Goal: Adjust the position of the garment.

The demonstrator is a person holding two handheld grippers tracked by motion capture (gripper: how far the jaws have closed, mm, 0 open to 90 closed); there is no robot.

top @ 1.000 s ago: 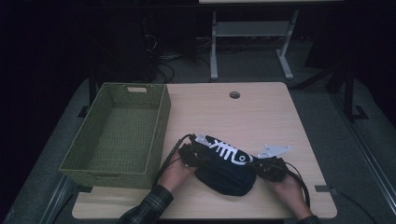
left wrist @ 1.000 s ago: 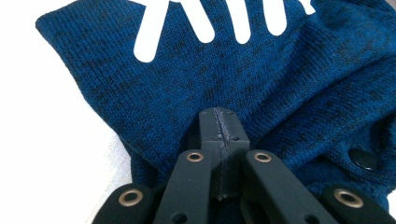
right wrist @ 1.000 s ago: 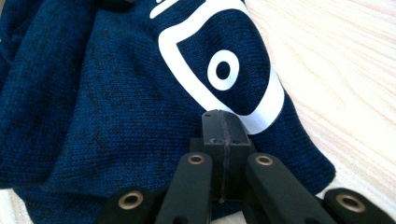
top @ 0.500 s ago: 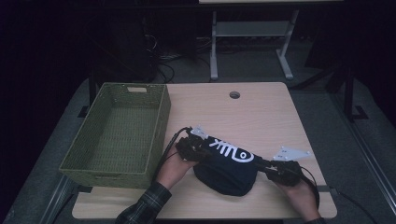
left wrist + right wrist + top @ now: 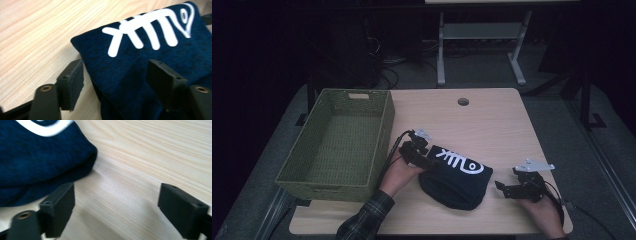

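Observation:
A folded navy cloth [image 5: 456,176] with a white fish-bone print lies on the wooden table [image 5: 492,125] near its front edge. My left gripper [image 5: 424,161] is at the cloth's left edge. In the left gripper view the cloth [image 5: 150,55] has its corner between the wide-apart jaws of the open left gripper [image 5: 117,87]. My right gripper [image 5: 506,189] is open on the table, a short gap to the right of the cloth. In the right gripper view only bare wood lies between the jaws of the right gripper [image 5: 116,207], and the cloth [image 5: 37,157] is at the upper left.
A green woven basket [image 5: 327,192] stands empty on the table's left side, close beside my left hand. A round cable hole [image 5: 463,101] is near the table's far edge. The legs of a white desk frame [image 5: 441,50] stand on the floor beyond.
My right gripper has let go of the cloth and drawn back to the right and toward the front edge. The cloth has settled flat. My left gripper has stayed at its left edge.

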